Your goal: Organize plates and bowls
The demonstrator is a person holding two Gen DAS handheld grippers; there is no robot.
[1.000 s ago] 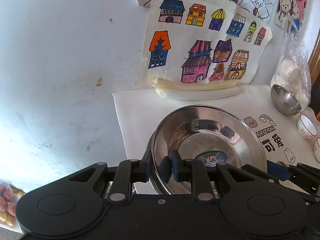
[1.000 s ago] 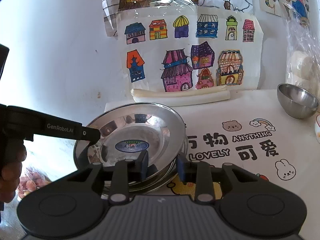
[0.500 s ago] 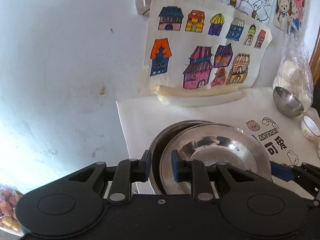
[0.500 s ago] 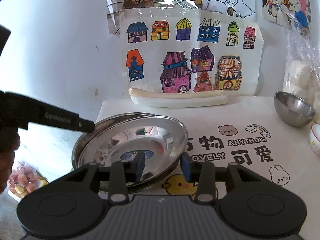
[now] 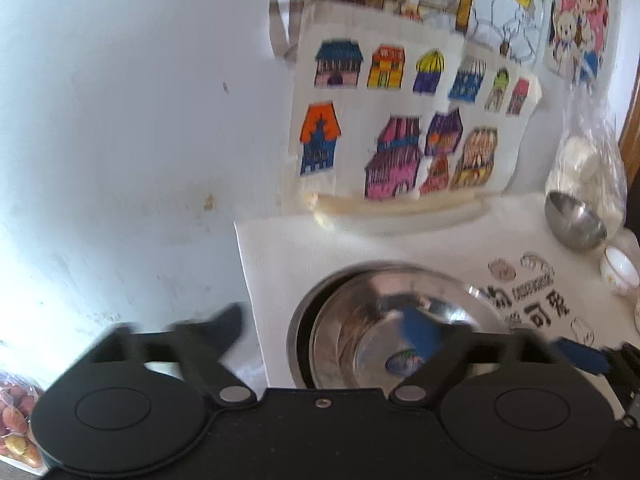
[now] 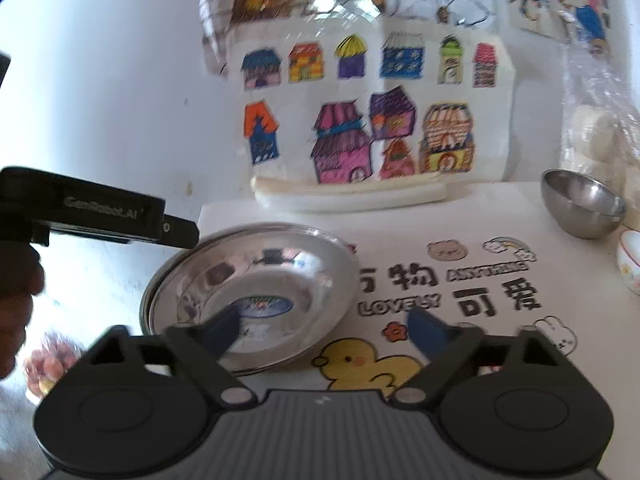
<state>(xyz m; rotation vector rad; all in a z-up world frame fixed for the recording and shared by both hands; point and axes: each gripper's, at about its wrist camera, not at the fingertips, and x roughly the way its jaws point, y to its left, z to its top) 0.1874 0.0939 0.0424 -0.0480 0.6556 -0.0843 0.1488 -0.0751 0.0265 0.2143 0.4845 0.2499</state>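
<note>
Only right view shows duck print (image 6: 368, 364).

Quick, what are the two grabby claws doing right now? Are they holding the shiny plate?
Left gripper: jaws have just been opening, now wide, holding nothing.
Right gripper: jaws have just been opening, now wide; steel plate released onto the stack.

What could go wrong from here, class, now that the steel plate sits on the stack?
1. The top plate sits off-centre on the one beneath, so it may slide.
2. The right tool, jaws just opened, still straddles its rim; pulling back could drag it.
3. The left tool could do likewise.
</note>
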